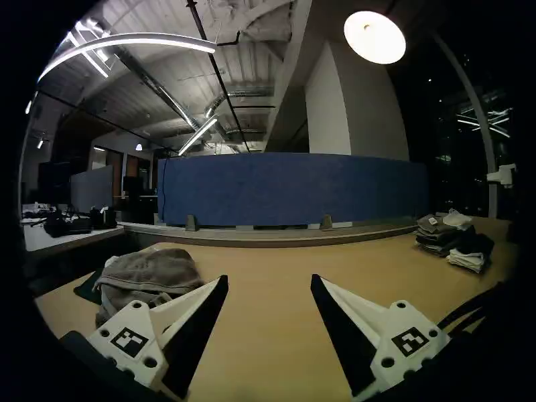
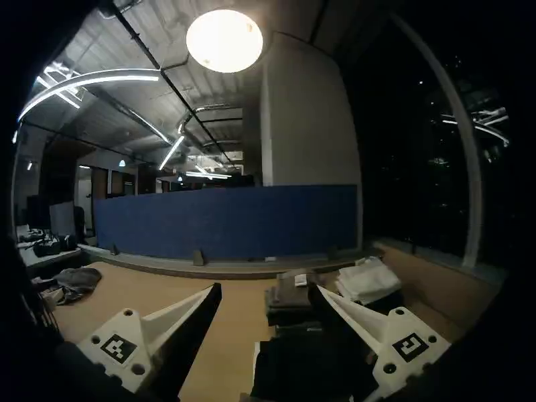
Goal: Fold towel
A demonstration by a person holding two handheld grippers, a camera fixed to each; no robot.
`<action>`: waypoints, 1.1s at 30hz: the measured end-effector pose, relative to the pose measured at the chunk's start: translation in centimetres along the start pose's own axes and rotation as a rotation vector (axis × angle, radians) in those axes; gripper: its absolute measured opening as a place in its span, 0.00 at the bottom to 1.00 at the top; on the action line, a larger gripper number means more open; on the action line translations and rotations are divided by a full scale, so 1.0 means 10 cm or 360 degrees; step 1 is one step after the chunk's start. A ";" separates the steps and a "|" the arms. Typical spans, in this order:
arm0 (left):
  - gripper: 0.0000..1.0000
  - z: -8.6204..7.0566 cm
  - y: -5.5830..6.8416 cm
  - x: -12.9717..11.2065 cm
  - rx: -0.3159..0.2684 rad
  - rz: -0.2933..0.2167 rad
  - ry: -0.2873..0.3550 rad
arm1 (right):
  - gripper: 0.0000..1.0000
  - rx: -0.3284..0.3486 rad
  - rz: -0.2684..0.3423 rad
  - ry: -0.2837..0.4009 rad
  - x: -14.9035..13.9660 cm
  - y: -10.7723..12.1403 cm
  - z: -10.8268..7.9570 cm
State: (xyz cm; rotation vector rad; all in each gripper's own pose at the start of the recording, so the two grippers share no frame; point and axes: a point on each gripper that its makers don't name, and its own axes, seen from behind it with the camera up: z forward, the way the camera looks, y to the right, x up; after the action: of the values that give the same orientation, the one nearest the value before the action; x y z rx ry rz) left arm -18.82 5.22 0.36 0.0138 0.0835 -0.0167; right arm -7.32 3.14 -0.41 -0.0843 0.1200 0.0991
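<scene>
A crumpled grey-brown towel (image 1: 149, 273) lies in a heap on the wooden table (image 1: 281, 288), left of my left gripper (image 1: 269, 285), which is open with nothing between its fingers. A stack of folded towels (image 1: 454, 240) rests at the table's far right. In the right gripper view that stack of folded towels (image 2: 298, 295) is close ahead, with a white folded one (image 2: 367, 280) on its right. My right gripper (image 2: 264, 295) is open and holds nothing. The crumpled towel (image 2: 75, 281) shows far to the left.
A blue partition (image 1: 288, 189) runs along the table's far edge. Another desk with dark bags (image 1: 67, 224) stands at the left. Dark folded cloth (image 2: 295, 362) lies just under my right gripper. Dark windows (image 2: 435, 194) line the right side.
</scene>
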 end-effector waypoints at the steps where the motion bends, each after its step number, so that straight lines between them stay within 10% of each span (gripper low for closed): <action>1: 0.91 0.00 0.00 0.00 0.0000 0.0000 0.0000 | 1.00 0.0005 0.0005 0.0004 -0.03 0.00 0.00; 33: 0.93 -0.01 -0.01 -0.03 0.0000 0.0000 0.0001 | 1.00 0.0005 0.0078 -0.0008 -1.05 0.03 0.20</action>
State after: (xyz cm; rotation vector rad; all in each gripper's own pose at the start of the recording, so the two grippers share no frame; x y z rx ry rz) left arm -19.09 5.13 0.29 0.0136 0.0845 -0.0167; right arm -17.48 2.66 2.83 -0.0783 0.1171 0.1478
